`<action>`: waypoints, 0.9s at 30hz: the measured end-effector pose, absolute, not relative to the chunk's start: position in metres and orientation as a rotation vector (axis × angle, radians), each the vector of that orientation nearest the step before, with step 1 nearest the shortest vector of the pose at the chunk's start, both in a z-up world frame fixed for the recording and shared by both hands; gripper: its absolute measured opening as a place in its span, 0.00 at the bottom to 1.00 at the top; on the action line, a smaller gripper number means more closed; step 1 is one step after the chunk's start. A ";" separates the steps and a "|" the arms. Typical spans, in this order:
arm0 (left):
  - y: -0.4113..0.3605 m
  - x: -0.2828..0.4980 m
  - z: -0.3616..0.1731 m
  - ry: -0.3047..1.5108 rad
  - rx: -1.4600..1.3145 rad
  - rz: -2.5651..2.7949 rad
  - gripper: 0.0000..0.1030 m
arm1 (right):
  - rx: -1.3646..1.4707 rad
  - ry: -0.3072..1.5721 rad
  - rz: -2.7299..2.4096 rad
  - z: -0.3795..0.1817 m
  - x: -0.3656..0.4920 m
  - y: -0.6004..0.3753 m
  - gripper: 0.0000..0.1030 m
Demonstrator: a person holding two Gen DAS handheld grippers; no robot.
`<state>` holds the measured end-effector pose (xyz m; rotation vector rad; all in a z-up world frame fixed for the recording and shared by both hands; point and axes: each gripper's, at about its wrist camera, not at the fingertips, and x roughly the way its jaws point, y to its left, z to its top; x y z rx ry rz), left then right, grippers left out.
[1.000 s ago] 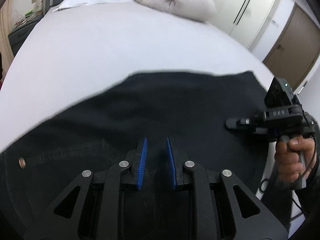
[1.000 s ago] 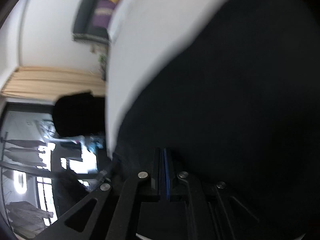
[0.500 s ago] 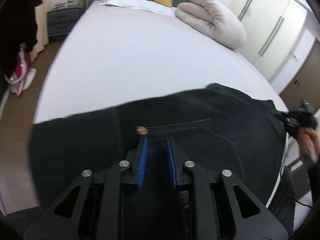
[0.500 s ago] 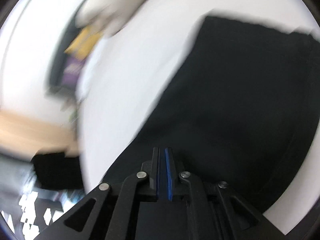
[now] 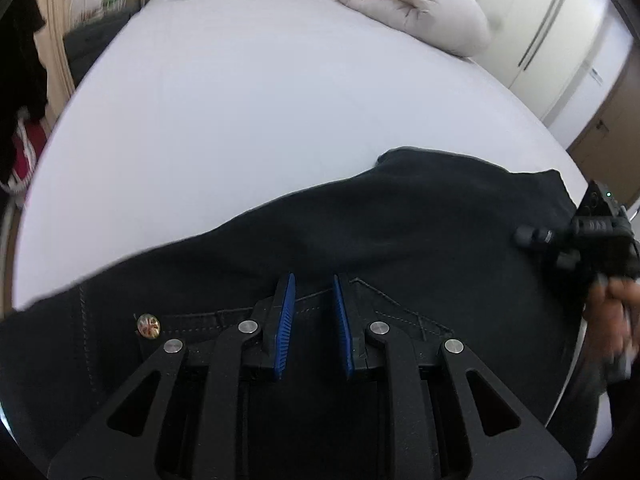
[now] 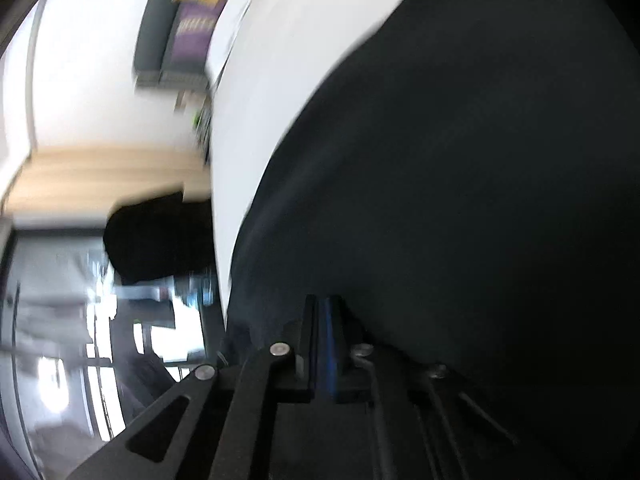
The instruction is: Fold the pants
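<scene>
Pants (image 5: 400, 240): soft, limp, heavy denim on bed (image 5: 280, 100) | left gripper (image 5: 312, 312) jaws apart, empty | right gripper (image 6: 322, 344) jaws closed; whether cloth is pinched you cannot tell | grip waistband, hem.

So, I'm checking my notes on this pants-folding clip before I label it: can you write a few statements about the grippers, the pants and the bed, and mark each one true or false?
1. The left gripper has its jaws apart over the waistband. True.
2. The right gripper has its jaws wide open. False: the jaws are closed together, though whether cloth sits between them cannot be told.
3. The black pants lie on a white bed. True.
4. The metal button sits to the right of the left gripper. False: it is to its left.
5. A rolled beige duvet lies on the pants. False: it lies at the far end of the bed, apart from them.
</scene>
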<state>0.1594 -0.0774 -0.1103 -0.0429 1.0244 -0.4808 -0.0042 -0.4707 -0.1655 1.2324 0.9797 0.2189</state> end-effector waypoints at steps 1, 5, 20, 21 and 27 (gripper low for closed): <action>-0.076 0.160 -0.110 1.024 -0.062 -0.492 0.18 | 1.289 0.929 0.186 -0.167 -0.005 -0.497 0.00; -0.063 0.160 -0.111 1.028 -0.064 -0.531 0.18 | 1.282 0.796 0.003 -0.165 -0.014 -0.590 0.00; -0.069 0.146 -0.092 0.974 -0.025 -0.486 0.18 | 1.170 0.525 -0.270 -0.090 -0.151 -0.672 0.64; -0.073 0.141 -0.085 0.969 -0.057 -0.509 0.18 | 1.211 0.516 -0.246 -0.099 -0.172 -0.661 0.64; -0.118 0.122 -0.079 1.001 -0.053 -0.637 0.18 | 1.405 0.472 -0.228 -0.145 -0.205 -0.640 0.61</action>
